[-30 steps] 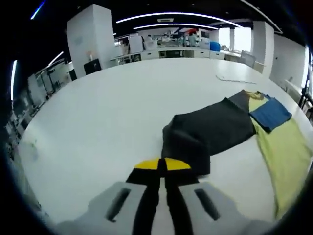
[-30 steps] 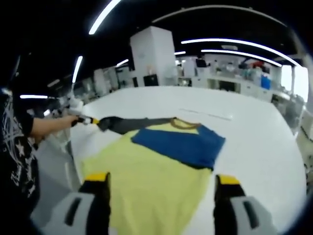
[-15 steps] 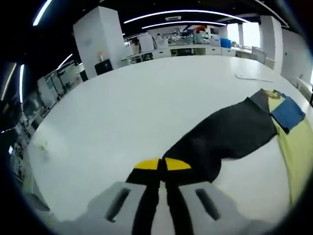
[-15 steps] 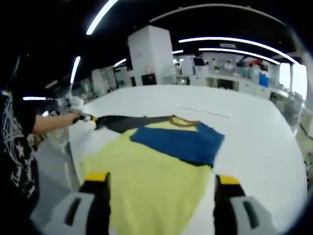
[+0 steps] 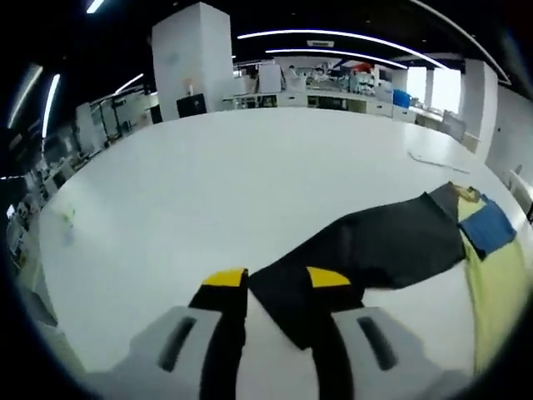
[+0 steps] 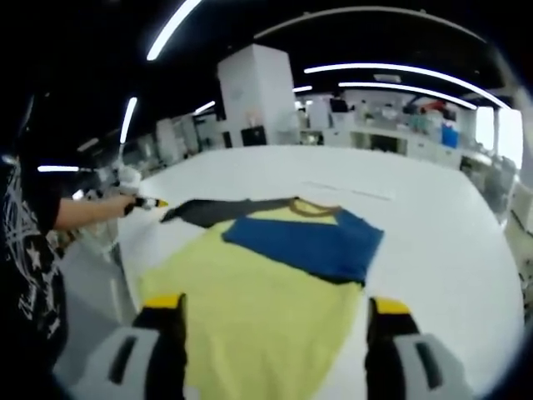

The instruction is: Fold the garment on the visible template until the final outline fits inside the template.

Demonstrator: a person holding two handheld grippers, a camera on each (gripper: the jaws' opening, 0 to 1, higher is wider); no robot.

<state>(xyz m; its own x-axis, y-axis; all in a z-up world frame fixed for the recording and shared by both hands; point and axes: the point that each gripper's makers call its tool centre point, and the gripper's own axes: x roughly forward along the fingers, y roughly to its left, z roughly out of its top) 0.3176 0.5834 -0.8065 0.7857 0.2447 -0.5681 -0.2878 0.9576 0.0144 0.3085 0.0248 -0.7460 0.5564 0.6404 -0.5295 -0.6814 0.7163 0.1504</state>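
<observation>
**Left jaws let go of the sleeve**

Half a second earlier the left gripper (image 5: 277,279) was pinched shut on the dark sleeve (image 5: 375,246); now its yellow tips had parted and the sleeve end lay slack between them on the white table (image 5: 208,183). Released, then! From that gripper the sleeve ran away up and to the right, its long axis pointing straight at the yellow shirt body (image 6: 250,308) and the folded blue sleeve (image 6: 308,242). The right gripper (image 6: 271,317) hung spread wide over the shirt's near hem, holding nothing. Judging by this, the left one sat nearer for folding the dark sleeve inward. No template outline could be made out.
</observation>
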